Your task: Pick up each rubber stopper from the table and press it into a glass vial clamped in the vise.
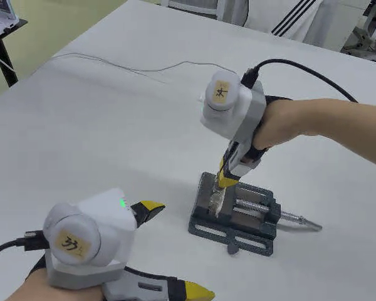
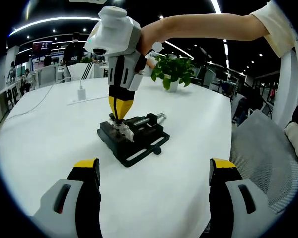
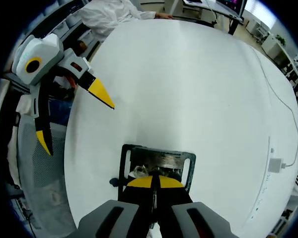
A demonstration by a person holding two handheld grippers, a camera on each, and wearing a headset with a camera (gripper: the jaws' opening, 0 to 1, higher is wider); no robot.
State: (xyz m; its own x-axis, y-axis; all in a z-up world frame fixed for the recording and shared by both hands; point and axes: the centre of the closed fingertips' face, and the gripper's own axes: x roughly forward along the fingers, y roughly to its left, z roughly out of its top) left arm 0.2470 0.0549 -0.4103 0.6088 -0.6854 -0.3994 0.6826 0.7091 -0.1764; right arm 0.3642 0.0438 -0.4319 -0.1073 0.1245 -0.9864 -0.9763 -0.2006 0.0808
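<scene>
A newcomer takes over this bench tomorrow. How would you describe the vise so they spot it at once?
On the white table, look beneath the right gripper, which points straight down with its yellow tips together. There sits the vise, low and black with a silver screw handle sticking out sideways. Unlike the thin cable farther off, it is dark and blocky.

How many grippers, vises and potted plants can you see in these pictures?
Grippers: 2, the left gripper open and the right gripper shut
Vises: 1, the black vise on the white table
Potted plants: 1, the potted plant at the far side of the table
Total: 4
</scene>
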